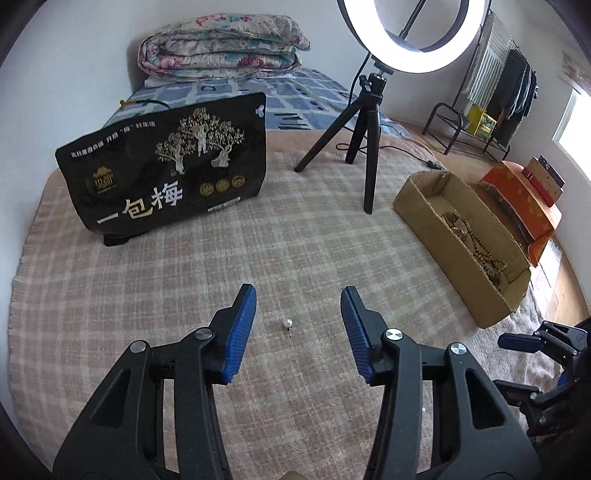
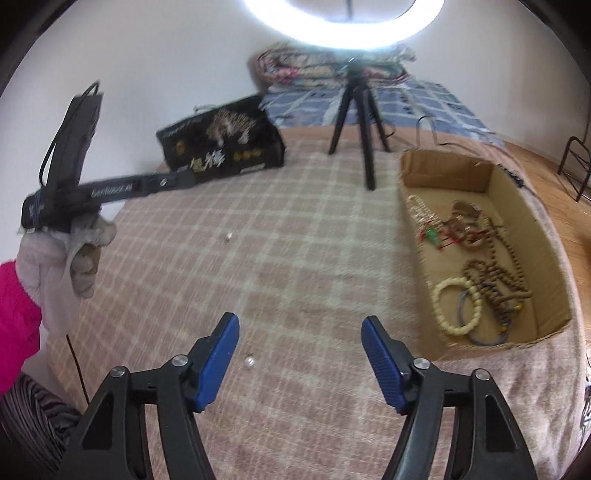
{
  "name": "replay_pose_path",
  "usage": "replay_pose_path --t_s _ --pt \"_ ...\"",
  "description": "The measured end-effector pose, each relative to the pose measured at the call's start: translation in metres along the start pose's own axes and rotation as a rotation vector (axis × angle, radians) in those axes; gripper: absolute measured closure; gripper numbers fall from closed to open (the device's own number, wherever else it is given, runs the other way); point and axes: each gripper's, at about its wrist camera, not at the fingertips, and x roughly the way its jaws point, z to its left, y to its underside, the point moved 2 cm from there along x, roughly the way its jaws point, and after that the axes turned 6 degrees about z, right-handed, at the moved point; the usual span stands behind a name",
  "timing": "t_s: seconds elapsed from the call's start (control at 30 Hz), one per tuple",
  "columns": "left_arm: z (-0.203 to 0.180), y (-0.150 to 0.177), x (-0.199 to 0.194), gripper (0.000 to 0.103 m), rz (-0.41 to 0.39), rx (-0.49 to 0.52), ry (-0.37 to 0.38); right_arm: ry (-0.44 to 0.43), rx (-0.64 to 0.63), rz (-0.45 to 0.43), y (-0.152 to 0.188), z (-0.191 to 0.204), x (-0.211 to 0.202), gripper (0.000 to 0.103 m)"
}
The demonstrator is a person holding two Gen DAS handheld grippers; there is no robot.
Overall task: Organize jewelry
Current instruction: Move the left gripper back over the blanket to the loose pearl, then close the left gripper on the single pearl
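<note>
A left gripper [image 1: 298, 317] points down at a plaid blanket [image 1: 184, 280], its blue pads [image 1: 240, 332] parted with nothing between them but a small pearl earring [image 1: 287, 325], which lies on the blanket in the gap, touching neither pad. To the right, a cardboard box [image 1: 443, 236] sits on the blanket with strings of brown beads [image 1: 487, 258] inside.

The right gripper [image 2: 300, 354] likewise hangs over the blanket with jaws apart and empty. A second small pale piece [image 2: 250, 361], possibly another earring though the frame is blurred, lies just beside its left pad without touching it, and a third tiny item [image 2: 228, 236] lies farther up the blanket. From this side the box holds a cream bead bracelet [image 2: 458, 306], a grey bangle [image 2: 484, 317], brown bead strands and other mixed pieces against its far end.

At the left edge of the right wrist view, a gloved hand [image 2: 62, 266] with a pink sleeve [image 2: 16, 314] grips the left tool's handle.

Behind the blanket stand a black snack bag [image 1: 166, 162], a ring light [image 1: 406, 33] on a tripod [image 1: 354, 140], and a folded quilt [image 1: 221, 44] on a bed.
</note>
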Motion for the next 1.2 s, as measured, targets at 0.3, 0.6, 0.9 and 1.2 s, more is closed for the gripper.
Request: replay_pose_path --t_s 0.3,0.6,0.9,1.2 --pt "-0.003 0.021 0.036 0.062 0.101 0.026 0.012 -0.039 -0.104 0.102 0.018 0.032 0.032 0.057" --pt "-0.008 0.026 0.063 0.070 0.150 0.060 -0.020 -0.054 -0.119 0.149 0.022 0.033 0.044 0.065" --pt "0.003 0.022 0.077 0.070 0.162 0.019 -0.027 -0.089 -0.132 0.165 0.024 0.037 0.048 0.069" --pt "0.001 0.018 0.086 0.071 0.167 0.025 -0.026 -0.078 -0.140 0.189 0.025 0.039 0.061 0.075"
